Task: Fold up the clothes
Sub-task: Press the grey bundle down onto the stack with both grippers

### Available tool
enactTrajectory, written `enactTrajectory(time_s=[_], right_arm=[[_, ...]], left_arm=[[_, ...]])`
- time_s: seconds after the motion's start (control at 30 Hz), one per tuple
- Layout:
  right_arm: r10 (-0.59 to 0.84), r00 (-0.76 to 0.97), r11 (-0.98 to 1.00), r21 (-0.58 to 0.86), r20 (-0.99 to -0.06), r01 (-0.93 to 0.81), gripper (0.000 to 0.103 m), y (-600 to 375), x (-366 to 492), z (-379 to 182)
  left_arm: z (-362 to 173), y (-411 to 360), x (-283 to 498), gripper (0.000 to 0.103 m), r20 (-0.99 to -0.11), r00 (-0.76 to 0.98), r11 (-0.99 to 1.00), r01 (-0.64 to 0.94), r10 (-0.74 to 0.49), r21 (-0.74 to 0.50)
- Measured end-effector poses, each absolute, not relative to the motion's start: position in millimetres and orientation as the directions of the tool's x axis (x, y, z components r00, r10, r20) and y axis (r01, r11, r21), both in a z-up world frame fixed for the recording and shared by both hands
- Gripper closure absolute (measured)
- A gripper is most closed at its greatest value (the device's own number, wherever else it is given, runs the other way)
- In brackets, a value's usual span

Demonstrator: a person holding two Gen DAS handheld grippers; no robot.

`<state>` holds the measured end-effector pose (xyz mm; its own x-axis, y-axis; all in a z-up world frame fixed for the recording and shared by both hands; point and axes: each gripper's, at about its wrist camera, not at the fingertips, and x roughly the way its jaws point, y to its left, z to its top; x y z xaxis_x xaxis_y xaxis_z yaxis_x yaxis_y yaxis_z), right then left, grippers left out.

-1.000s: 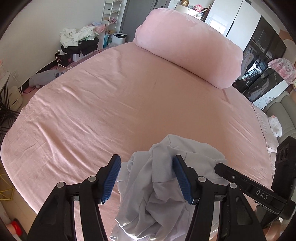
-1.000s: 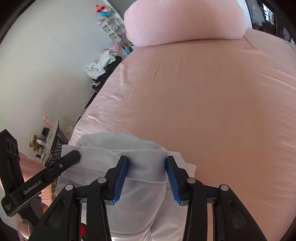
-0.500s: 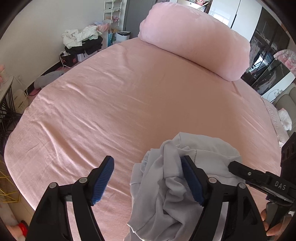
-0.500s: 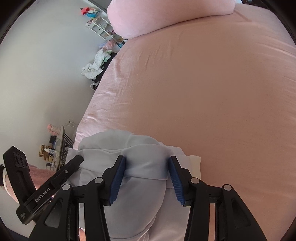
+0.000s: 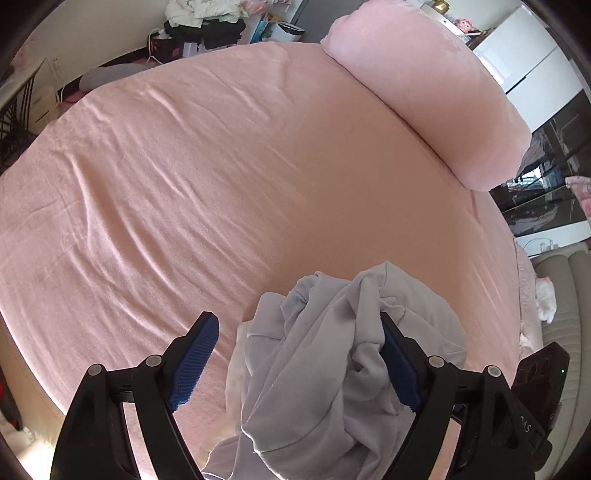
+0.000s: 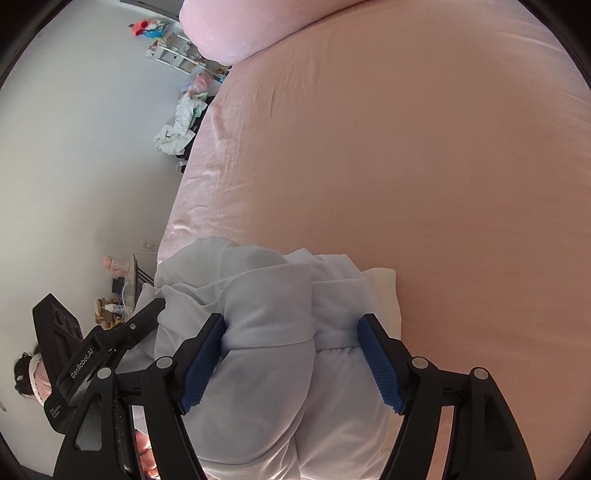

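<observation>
Where the left wrist view begins, at its far left edge, a dark wire rack point(image 5: 16, 122) stands off the bed, and behind it a heap of pale and black laundry point(image 5: 205, 18) sits on the floor by the wall. The pink bedsheet point(image 5: 221, 177) fills the middle, creased in long ripples, with a long pink bolster pillow point(image 5: 424, 85) lying across its far right corner. At the near edge the left gripper point(image 5: 299, 360) has its jaws spread wide apart; the left blue pad point(image 5: 192, 360) hangs over bare sheet, touching nothing, while the right pad is pressed against a bunched pale grey garment point(image 5: 332, 354) that lies crumpled on the bed and spills toward the camera. The black body of the other tool shows at the lower right corner. In the right wrist view, the left gripper's black handle enters from the lower left and meets the garment's point(image 6: 266, 317) left side. The right gripper point(image 6: 291, 358) straddles a rolled fold of the cloth, jaws apart, both blue pads alongside the fabric; whether they pinch it I cannot tell. A cream layer point(image 6: 386, 291) peeks out beneath the grey on the right, and beyond it lies smooth sheet point(image 6: 424, 155).
</observation>
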<state>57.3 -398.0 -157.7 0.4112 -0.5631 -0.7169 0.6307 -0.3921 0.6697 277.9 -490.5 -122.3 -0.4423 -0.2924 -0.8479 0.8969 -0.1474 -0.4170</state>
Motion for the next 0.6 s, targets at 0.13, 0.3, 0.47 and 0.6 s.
enactTrajectory(time_s=[0.13, 0.3, 0.47, 0.6], right_arm=[[-0.612, 0.41, -0.378, 0.706, -0.676, 0.599, 0.029, -376, 48, -138], [-0.636, 0.418, -0.37, 0.732, -0.648, 0.572, 0.029, -343, 46, -129], [-0.606, 0.434, -0.347, 0.712, -0.667, 0.611, 0.029, -330, 63, -129], [-0.6, 0.427, -0.343, 0.7, -0.676, 0.626, 0.029, -331, 78, -127]], left_arm=[[-99, -474, 283, 0.019, -0.836, -0.469, -0.193, 0.883, -0.287, -0.429], [-86, -442, 295, 0.018, -0.842, -0.433, -0.259, 0.896, -0.323, -0.361], [-95, -437, 311, 0.019, -0.822, -0.485, -0.213, 0.873, -0.297, -0.438], [-97, -436, 315, 0.019, -0.825, -0.478, -0.208, 0.877, -0.301, -0.433]])
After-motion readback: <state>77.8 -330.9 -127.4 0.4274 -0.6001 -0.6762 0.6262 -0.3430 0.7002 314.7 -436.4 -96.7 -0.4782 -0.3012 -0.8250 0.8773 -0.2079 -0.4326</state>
